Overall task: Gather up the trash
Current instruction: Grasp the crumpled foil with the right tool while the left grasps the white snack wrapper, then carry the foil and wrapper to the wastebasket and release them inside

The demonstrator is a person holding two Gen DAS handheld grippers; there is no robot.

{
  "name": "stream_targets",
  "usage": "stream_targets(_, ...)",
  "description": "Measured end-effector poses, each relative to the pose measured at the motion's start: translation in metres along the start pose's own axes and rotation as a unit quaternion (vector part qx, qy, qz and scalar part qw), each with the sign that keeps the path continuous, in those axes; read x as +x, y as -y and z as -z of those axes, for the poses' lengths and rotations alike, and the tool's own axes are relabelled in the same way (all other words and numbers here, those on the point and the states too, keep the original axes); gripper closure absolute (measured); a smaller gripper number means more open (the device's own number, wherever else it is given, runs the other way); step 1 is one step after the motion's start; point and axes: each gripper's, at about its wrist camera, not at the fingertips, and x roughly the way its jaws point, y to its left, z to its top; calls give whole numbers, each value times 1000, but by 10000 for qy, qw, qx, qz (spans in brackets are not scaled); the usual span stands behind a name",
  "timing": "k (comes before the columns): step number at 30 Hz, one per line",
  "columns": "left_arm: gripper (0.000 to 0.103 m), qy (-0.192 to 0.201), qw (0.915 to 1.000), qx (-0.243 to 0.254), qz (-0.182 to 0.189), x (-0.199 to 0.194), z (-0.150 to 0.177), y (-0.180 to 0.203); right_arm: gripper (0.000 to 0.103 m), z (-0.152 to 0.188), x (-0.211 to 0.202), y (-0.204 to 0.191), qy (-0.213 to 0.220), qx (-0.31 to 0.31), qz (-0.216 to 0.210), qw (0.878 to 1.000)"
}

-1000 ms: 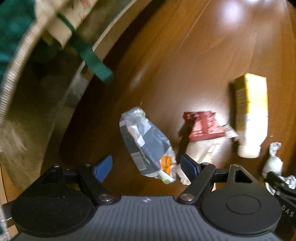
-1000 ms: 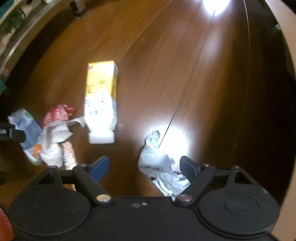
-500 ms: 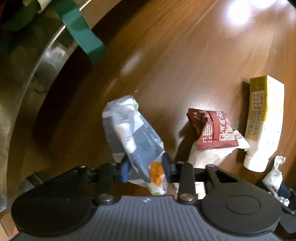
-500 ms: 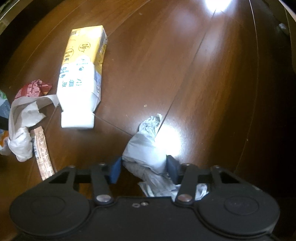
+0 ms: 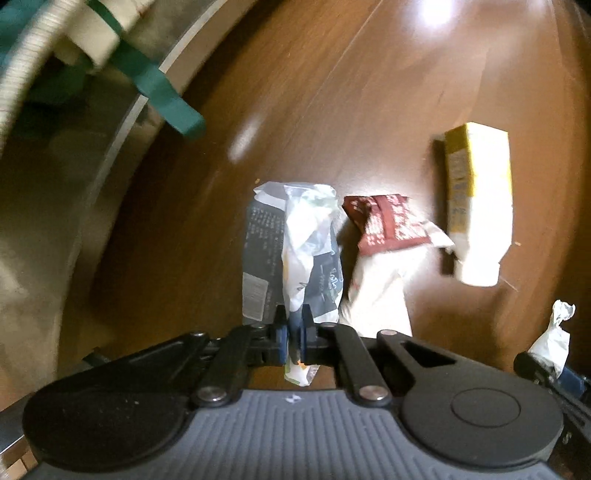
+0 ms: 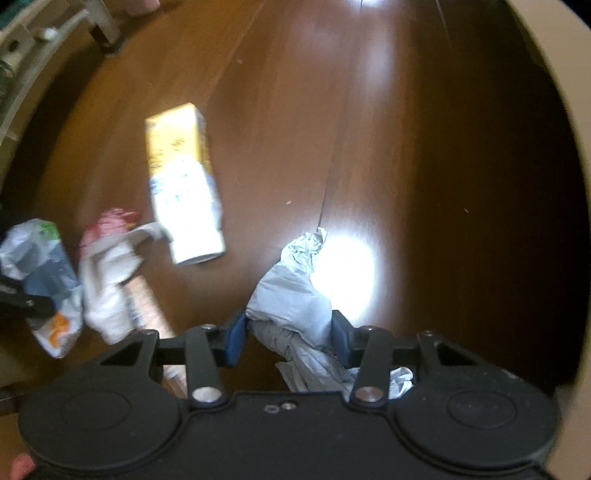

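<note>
My left gripper (image 5: 293, 332) is shut on the lower part of a crumpled grey and white snack wrapper (image 5: 295, 251), which stands up from its fingers above the wooden floor. My right gripper (image 6: 288, 336) has a crumpled grey paper wad (image 6: 291, 295) between its blue pads. Its jaws are closing and both pads touch the wad. On the floor between the two lie a dark red wrapper (image 5: 388, 225) on white crumpled paper (image 5: 376, 288), a thin stick packet (image 6: 144, 299) and a yellow and white carton (image 6: 181, 192) on its side.
A curved metal rim (image 5: 125, 125) with a green strap (image 5: 162, 96) hanging over it fills the left of the left wrist view. A white furniture leg (image 6: 103, 26) stands at the far left, and a beige wall edge (image 6: 569, 110) runs along the right.
Both grippers went from wide open to closed around their trash. The left one squeezed the snack wrapper flat and raised it. The right one narrowed onto the paper wad.
</note>
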Motion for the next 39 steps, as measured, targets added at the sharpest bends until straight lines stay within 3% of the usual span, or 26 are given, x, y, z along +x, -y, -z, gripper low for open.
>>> stream_targets(8, 98, 114, 9993, 309, 176, -108, 25, -13, 57, 15, -129, -23, 245, 199, -381, 9988)
stream_targets(14, 98, 432, 9961, 708, 305, -222, 38, -17, 57, 12, -243, -38, 487, 247, -589, 9968)
stream_targets(19, 98, 435, 9935, 931, 490, -303, 48, -19, 57, 7, -338, -52, 735, 182, -678, 9948)
stream_targets(25, 98, 734, 9862, 1339, 644, -404, 64, -34, 57, 1, -437, -68, 1021, 122, -863, 9909)
stream_targets(33, 98, 1148, 9732, 1759, 939, -525, 84, -67, 57, -8, -544, -99, 1236, -351, -1113, 9854)
stream_targets(39, 97, 1446, 9696, 1676, 1040, -607, 87, -116, 57, -13, -605, -139, 1371, -644, -1381, 9788)
